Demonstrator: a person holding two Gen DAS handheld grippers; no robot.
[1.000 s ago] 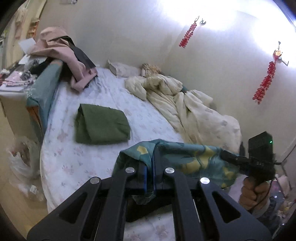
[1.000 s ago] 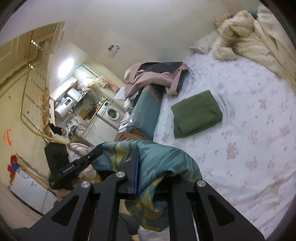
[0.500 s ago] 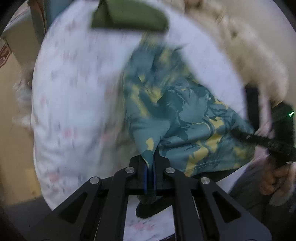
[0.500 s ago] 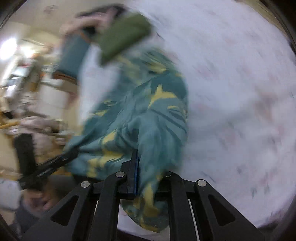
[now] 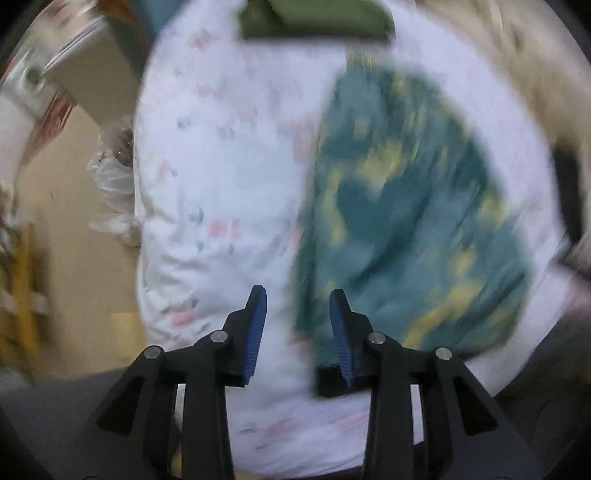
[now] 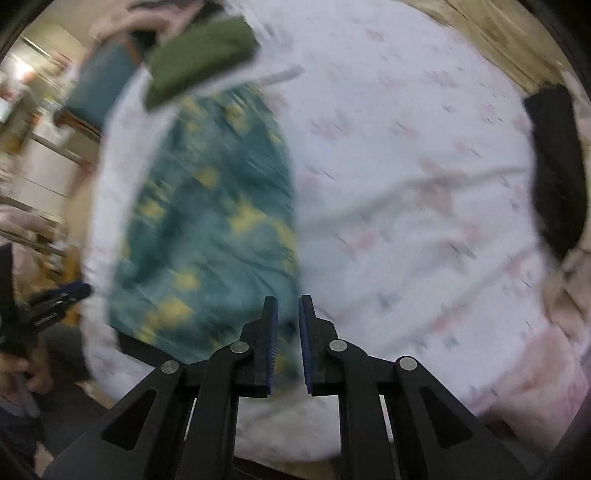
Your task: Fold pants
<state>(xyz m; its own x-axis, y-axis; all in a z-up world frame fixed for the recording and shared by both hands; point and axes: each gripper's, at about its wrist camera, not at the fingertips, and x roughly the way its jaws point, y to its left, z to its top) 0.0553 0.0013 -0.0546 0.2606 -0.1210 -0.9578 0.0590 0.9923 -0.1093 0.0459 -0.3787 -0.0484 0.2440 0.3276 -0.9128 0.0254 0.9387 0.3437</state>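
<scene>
Teal-and-yellow patterned fabric pants [image 5: 402, 229] lie spread on the floral white bedsheet [image 5: 221, 192]. Left tongs [image 5: 297, 325] and right tongs [image 6: 287, 332] are both released, gripping nothing.

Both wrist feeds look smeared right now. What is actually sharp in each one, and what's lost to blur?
Left wrist: only the left gripper is sharp; the teal-and-yellow patterned pants, floral bedsheet and folded green garment are motion-smeared. Right wrist: the right gripper is crisp; the pants and sheet streak diagonally, with fisheye bending at the edges.
</scene>
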